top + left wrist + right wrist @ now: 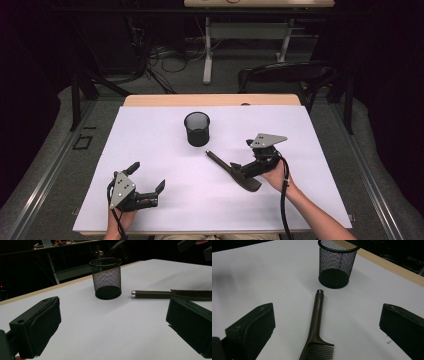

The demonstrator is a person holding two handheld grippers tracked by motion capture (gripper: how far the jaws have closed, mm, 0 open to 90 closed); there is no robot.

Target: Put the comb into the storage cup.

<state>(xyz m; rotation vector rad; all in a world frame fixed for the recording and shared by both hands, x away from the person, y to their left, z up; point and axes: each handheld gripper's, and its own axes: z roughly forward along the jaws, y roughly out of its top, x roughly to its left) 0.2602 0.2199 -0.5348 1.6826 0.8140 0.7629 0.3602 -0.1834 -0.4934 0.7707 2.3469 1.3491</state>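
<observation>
Resting low near my side of the desk [150, 200], my left gripper [147, 182] has its jaws spread wide with nothing between them, and it points toward the middle of the white sheet. Farther in, toward the far edge, the black mesh cup [197, 128] stands upright and, as far as I can see through the mesh, has nothing in it. Just to the right of it and nearer to me lies the dark comb [232, 171], flat on the desk, with its handle tip aimed at the cup's base and a short gap between the two. My right gripper [240, 170] sits over the toothed end of the comb; from its own camera the jaws stand wide apart on either side of the comb [317, 322], touching neither handle nor teeth. I judge the job to be putting the comb into the cup, and it has barely begun: the comb is not yet grasped. Closing on the comb, lifting it, tipping it upright and dropping it into the cup all remain.
</observation>
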